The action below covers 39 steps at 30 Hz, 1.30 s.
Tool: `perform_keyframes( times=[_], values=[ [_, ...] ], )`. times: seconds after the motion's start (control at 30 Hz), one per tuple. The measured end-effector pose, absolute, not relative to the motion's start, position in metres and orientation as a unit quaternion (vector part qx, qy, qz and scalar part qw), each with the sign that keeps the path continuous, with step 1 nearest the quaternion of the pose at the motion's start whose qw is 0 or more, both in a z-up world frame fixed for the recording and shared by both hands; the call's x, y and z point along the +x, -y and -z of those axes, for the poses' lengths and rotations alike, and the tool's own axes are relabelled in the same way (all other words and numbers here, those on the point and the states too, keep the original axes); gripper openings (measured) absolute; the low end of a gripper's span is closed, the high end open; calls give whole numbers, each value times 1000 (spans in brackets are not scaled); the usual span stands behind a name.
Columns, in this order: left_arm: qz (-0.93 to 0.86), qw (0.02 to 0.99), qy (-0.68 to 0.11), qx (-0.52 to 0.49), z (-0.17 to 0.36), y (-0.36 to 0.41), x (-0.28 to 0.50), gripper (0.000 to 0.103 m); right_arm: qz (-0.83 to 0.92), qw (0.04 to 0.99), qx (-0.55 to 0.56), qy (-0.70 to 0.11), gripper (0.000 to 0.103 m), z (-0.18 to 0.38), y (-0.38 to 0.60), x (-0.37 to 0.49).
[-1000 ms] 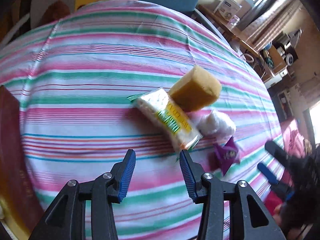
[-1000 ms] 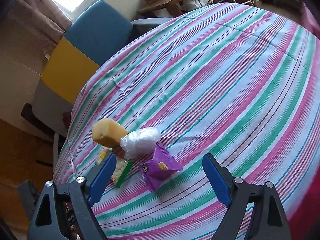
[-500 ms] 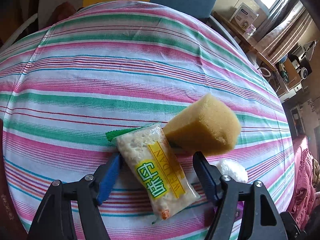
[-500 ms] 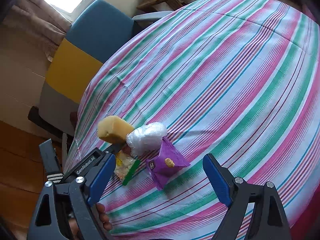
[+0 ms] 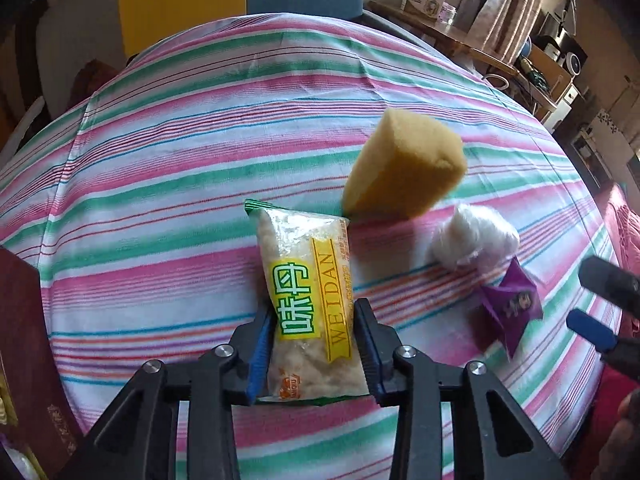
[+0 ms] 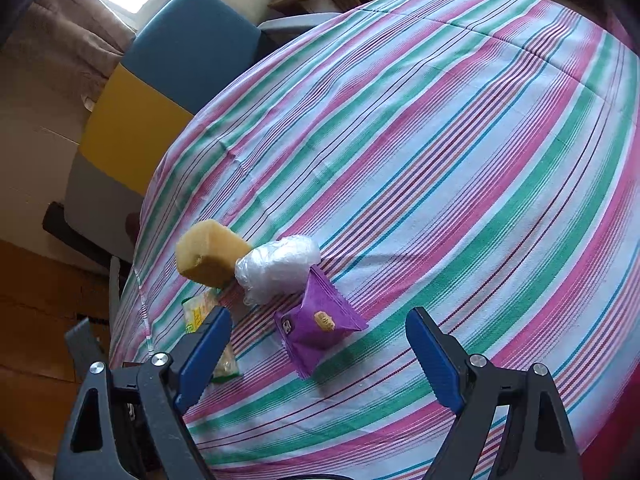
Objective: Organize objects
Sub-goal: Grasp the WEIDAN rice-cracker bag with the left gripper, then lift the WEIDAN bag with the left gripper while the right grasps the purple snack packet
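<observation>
My left hand-held gripper [image 5: 314, 354] has just squeezed shut on the snack bag [image 5: 308, 304], near me on the striped bed [image 5: 200, 160]. My right hand-held gripper [image 6: 318, 354] hangs wide open over the purple packet [image 6: 318, 326]. The sponge [image 5: 404, 172] and white bundle [image 5: 474, 242] wait, unsorted. I think most sorting is left.

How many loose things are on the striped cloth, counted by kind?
Snack packets: 2, the clear WEIDAN packet and the purple packet
Sponges: 1, the yellow sponge
Plastic bundles: 1, the white plastic bundle
Total: 4
</observation>
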<state>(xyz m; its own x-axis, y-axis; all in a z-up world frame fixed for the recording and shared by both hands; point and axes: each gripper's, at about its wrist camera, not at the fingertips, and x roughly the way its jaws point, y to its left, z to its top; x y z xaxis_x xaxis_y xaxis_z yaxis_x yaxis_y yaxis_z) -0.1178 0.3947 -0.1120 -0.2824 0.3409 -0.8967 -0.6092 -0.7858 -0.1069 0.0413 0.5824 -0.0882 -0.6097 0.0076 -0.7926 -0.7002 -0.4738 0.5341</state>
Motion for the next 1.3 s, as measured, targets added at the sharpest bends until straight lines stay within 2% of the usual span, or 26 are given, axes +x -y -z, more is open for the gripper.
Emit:
perform_keyframes(
  times=[0.3, 0.53, 0.97, 1.3],
  values=[
    [-800, 314, -137, -492, 107, -338, -60, 38, -776, 245, -402, -419, 89, 88, -578, 32],
    [-813, 317, -133, -470, 108, -327, -45, 38, -777, 223, -440, -390, 77, 98, -564, 17],
    [-817, 323, -120, -462, 112, -324, -46, 39, -746, 171, -457, -452, 77, 118, -560, 8],
    [-823, 328, -117, -449, 114, -321, -43, 40, -741, 205, -441, -462, 77, 119, -567, -8]
  ],
)
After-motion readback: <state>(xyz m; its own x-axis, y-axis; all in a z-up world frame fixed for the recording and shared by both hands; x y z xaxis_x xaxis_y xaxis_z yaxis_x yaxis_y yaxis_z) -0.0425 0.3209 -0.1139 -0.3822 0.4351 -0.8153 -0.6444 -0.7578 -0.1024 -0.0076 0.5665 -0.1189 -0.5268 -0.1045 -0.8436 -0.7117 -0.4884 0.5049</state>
